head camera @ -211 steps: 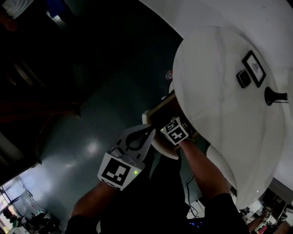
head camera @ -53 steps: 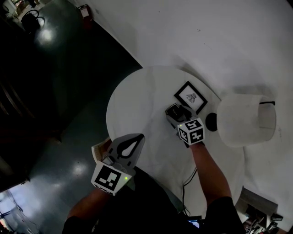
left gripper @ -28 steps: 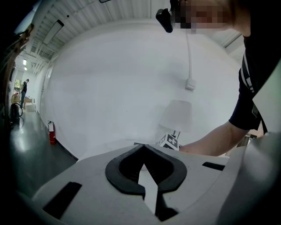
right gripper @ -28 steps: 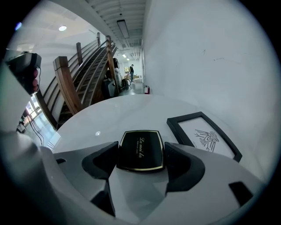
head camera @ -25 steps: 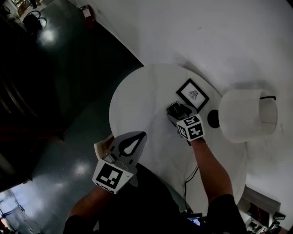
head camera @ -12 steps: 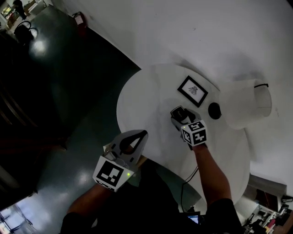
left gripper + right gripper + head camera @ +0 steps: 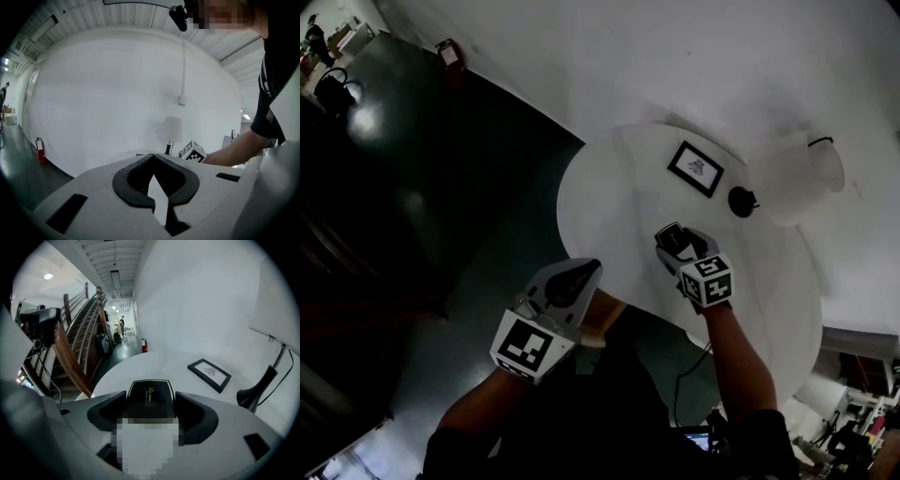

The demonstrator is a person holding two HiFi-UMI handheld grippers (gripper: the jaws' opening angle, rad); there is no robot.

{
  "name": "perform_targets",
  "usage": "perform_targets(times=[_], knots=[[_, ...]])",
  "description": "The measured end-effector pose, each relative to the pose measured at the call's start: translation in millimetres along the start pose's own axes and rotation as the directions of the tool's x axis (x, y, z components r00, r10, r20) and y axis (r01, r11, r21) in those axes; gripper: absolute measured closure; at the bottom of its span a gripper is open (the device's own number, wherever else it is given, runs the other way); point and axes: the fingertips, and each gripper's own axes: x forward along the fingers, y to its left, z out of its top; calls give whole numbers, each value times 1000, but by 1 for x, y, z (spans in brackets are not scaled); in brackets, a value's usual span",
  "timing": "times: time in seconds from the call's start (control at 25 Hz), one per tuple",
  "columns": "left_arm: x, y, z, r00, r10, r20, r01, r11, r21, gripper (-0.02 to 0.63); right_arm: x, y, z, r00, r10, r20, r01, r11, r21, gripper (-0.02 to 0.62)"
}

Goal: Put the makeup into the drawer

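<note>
Right hand-held gripper (image 7: pixel 678 246): clamped on the makeup case (image 7: pixel 673 238). In the right gripper view the dark pads press both sides of the case (image 7: pixel 150 393), a black flat box with a thin gold edge and pale lettering on its lid. Its rear part lies under a mosaic patch.

Location of the case: over the round white worktop (image 7: pixel 614 192), toward the edge nearest me, right of centre in the head view. I cannot tell whether it touches the surface.

Left hand-held gripper (image 7: pixel 581 273): jaws together at the tips with nothing between them. The left gripper view shows only the pale wall through the loop of its pads (image 7: pixel 126 190). This gripper sits at the near edge of the worktop, well apart from the right one.

A tan surface (image 7: pixel 606 313) shows just below the worktop edge, beside the left gripper. I cannot confirm that it is the drawer.

Other items on the worktop: a black picture frame (image 7: pixel 695 169) lying flat beyond the case, and a lamp (image 7: pixel 797 173) with a white shade and a black base (image 7: pixel 739 200), right of the frame.
</note>
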Motion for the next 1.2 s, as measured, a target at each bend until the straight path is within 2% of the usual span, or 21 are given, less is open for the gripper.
perform_targets(times=[0.6, 0.76, 1.2], knots=[[-78, -6, -13, 993, -118, -13, 119, 992, 43, 595, -61, 107, 4, 997, -51, 63, 50, 999, 17, 313], [-82, -15, -16, 988, -153, -29, 154, 987, 44, 595, -78, 125, 7, 995, -55, 82, 51, 997, 53, 313], [-72, -66, -30, 975, -216, -43, 218, 974, 59, 595, -107, 163, -26, 996, -20, 82, 19, 1000, 11, 313]])
